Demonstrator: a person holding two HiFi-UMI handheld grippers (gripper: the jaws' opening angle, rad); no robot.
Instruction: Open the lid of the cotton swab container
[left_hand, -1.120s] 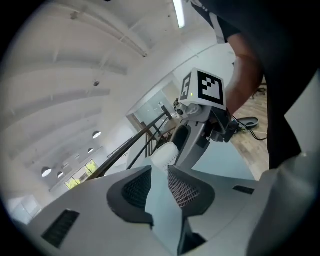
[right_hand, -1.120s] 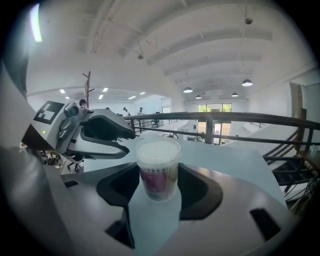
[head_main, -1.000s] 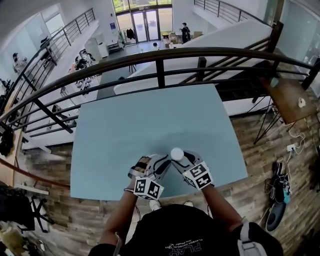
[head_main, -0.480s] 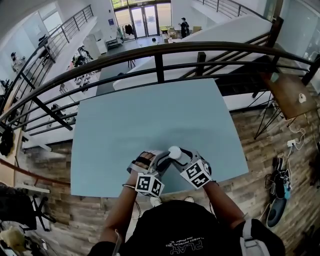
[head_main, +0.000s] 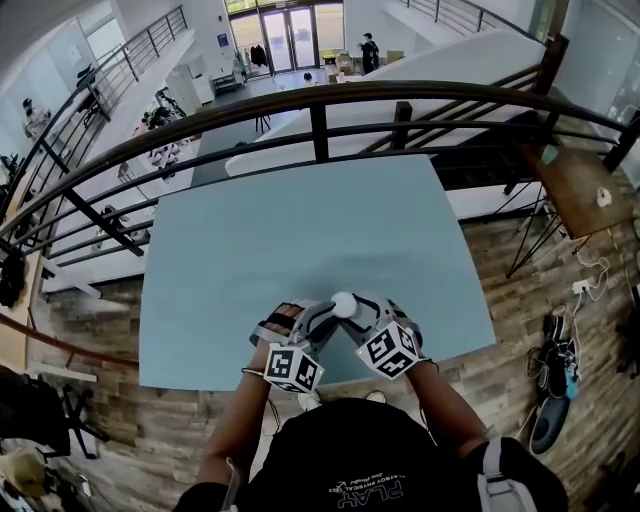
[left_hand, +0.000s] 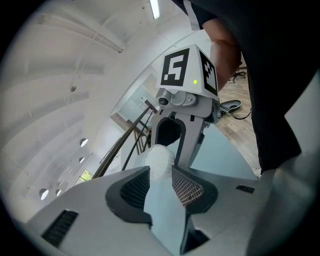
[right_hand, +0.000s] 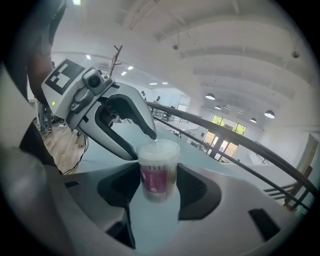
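The cotton swab container (head_main: 343, 304), a clear tub with a pink label (right_hand: 155, 180) and a white lid (right_hand: 158, 149), stands near the front edge of the light blue table (head_main: 300, 230). My right gripper (head_main: 361, 314) comes in from the right and is shut on the tub's body (right_hand: 159, 184). From the left, my left gripper (head_main: 325, 318) straddles the lid (left_hand: 159, 159). Its jaws are opening with the lid between the fingertips, one finger (right_hand: 141, 120) resting at the lid's rim. The lid sits on the tub.
A dark metal railing (head_main: 320, 110) curves beyond the table's far edge, with an open drop to a lower floor behind it. The table's front edge (head_main: 320, 378) runs just under both grippers, close to the person's body. Wood floor lies to the right (head_main: 540, 300).
Both grippers and the container have drifted slightly left and nearer the front edge. The left gripper's jaws have spread wider round the lid.
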